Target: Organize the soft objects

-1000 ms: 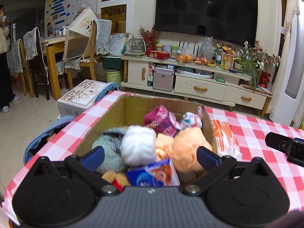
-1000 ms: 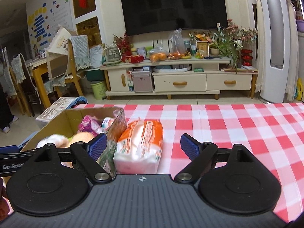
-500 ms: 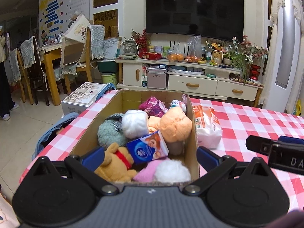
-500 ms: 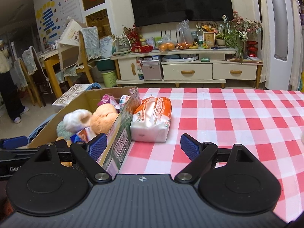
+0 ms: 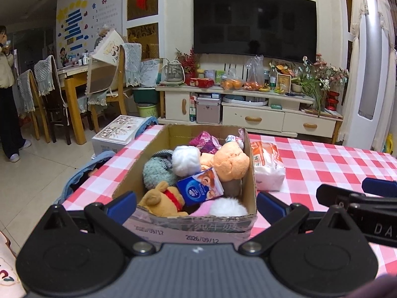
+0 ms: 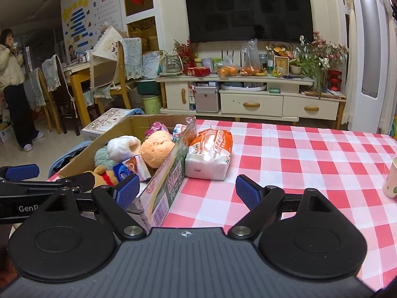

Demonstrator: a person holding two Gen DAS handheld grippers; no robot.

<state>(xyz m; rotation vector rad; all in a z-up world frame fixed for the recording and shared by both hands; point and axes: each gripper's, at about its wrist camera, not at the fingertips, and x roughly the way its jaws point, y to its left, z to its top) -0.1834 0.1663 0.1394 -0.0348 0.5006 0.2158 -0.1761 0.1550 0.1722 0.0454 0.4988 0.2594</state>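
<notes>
Now, on the red-checked table (image 6: pixel 310 154): cardboard box (image 5: pixel 250 173) near the left edge, crammed with soft toys, and one thing left outside, the orange-and-white tissue pack (image 6: pixel 211 155), lying flat and touching the box's right wall. Probably the step in hand: fetching that pack into the box. Best done with the right gripper (image 6: pixel 187 190), empty, fingers spread wide, one pad by the box's near corner and the other over bare cloth: reach forward past the corner, straddle the pack across its narrow waist, squeeze gently since the plastic will slip and the filling give, lift clear of the wall, and set down on top of the heap rather than pushing in. Little free space inside; orange plush (image 5: pixel 230 161), white fluffy ball (image 5: pixel 186 161), yellow bear (image 5: pixel 161 201) and blue tissue packet (image 5: pixel 199 187) already up to the rim. Left gripper (image 5: pixel 196 204) likewise spread and empty, straddling the near end of the box, well placed to steady it. Paper cup (image 6: pixel 392 181) at the right edge, worth avoiding. Against a second ago: both grippers drawn back toward the near edge, whole box and printed near wall now in view, pack farther ahead.
</notes>
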